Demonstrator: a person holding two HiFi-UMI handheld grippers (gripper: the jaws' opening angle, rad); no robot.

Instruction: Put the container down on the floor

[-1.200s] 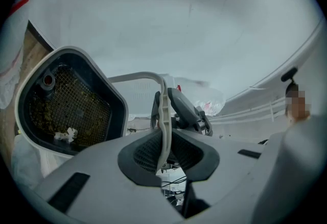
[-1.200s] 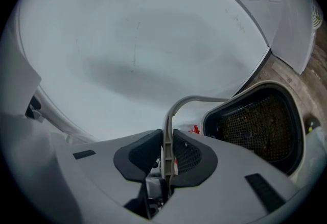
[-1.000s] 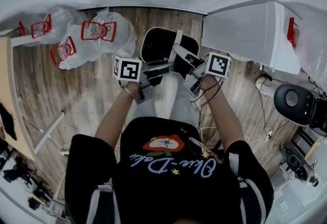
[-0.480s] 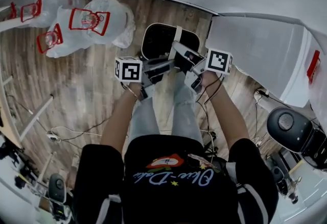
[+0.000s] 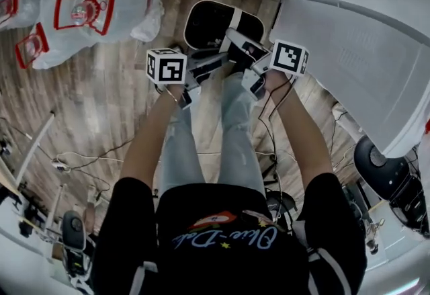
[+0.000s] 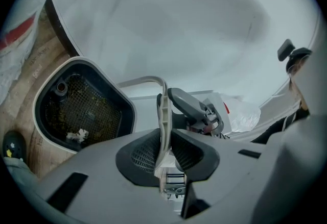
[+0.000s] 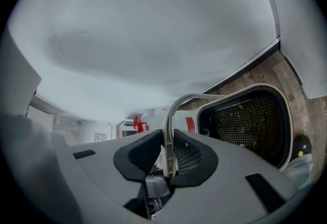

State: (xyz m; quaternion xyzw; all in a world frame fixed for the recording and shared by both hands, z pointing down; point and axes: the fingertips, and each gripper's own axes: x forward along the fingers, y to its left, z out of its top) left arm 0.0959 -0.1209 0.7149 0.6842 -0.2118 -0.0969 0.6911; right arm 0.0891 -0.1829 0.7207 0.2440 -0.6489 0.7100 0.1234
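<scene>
The container (image 5: 213,23) is a white-rimmed bin with a black mesh inside. It hangs over the wood floor in front of the person's legs, close to the wall. Its pale handle (image 5: 233,21) arches above it. My left gripper (image 5: 216,62) is shut on that handle from the left, and my right gripper (image 5: 235,45) is shut on it from the right. In the left gripper view the handle (image 6: 163,108) stands pinched between the jaws of the left gripper (image 6: 164,149), with the container (image 6: 82,110) at lower left. The right gripper (image 7: 169,154) clamps the handle (image 7: 168,118) the same way, with the container (image 7: 250,121) at its right.
White plastic bags with red print (image 5: 91,8) lie on the floor at upper left. A large white cabinet (image 5: 363,65) stands to the right, a black round device (image 5: 384,173) below it. Cables (image 5: 87,166) trail over the floor at left. A white wall runs along the top.
The whole view has shifted: bags slid toward the upper left, the white cabinet came nearer at right. Both grippers kept their hold on the handle, container now closer to the wall.
</scene>
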